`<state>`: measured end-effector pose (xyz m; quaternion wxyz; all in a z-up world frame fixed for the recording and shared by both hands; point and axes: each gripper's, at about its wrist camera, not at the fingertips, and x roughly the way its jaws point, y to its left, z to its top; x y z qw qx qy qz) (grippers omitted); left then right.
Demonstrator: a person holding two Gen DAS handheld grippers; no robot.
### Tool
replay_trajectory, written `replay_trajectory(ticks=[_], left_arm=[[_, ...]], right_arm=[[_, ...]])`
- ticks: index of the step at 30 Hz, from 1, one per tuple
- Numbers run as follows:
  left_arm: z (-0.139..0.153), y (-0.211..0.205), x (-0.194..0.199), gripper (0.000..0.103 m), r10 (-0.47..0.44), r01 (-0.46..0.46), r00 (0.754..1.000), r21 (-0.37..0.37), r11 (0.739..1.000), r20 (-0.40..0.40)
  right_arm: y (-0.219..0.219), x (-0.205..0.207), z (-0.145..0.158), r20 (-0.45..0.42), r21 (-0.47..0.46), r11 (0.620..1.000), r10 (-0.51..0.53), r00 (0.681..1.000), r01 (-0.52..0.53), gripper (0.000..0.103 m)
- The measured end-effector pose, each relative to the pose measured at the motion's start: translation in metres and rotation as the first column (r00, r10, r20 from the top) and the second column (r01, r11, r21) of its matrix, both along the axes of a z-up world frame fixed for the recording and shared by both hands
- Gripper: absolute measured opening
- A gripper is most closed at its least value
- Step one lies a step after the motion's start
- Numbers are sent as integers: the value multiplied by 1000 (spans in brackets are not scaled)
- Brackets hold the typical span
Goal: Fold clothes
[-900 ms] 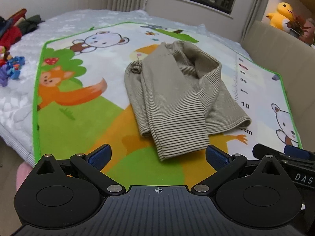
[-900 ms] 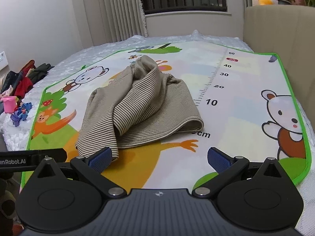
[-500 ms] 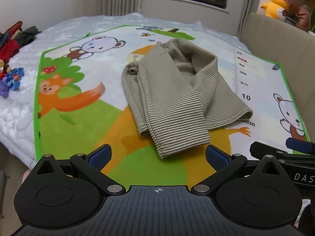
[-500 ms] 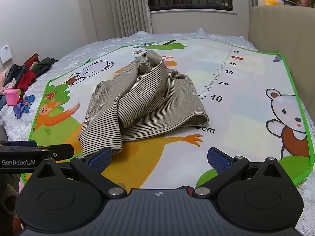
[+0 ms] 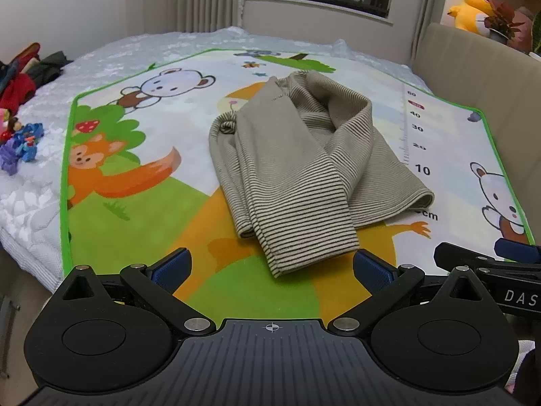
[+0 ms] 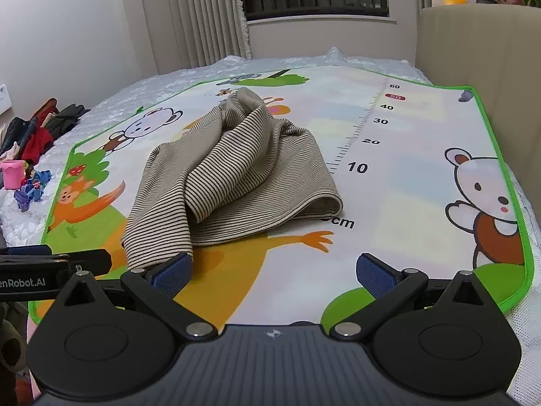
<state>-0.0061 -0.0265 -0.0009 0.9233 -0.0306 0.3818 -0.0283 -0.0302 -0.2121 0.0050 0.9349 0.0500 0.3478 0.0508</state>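
Note:
A beige garment with thin dark stripes (image 5: 297, 169) (image 6: 233, 169) lies loosely bunched in the middle of a cartoon play mat (image 5: 128, 182) (image 6: 422, 182) spread over a bed. My left gripper (image 5: 270, 267) is open just short of the garment's near striped end, with nothing between its blue pads. My right gripper (image 6: 274, 267) is open too; its left pad (image 6: 172, 270) sits right at the garment's near corner. Each gripper shows at the edge of the other's view.
A pile of dark and red clothes (image 5: 23, 77) and small toys (image 5: 20, 142) lie on the bed's left side, with a pink cup (image 6: 12, 174). A beige headboard (image 5: 480, 67) bounds the right. A yellow plush (image 5: 473, 3) sits above it.
Both grippers have pulled back slightly and levelled, so the garment sits a little farther and the room beyond shows more. The garment itself has not moved.

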Motion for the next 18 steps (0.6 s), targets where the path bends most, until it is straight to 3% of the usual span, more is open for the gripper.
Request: replay_trajectory(ticks=[18], left_arm=[[-7, 8, 4, 103, 4, -5, 1000, -35, 999, -21]], right_arm=[[9, 4, 0, -6, -17, 1000, 19, 1000, -19, 103]])
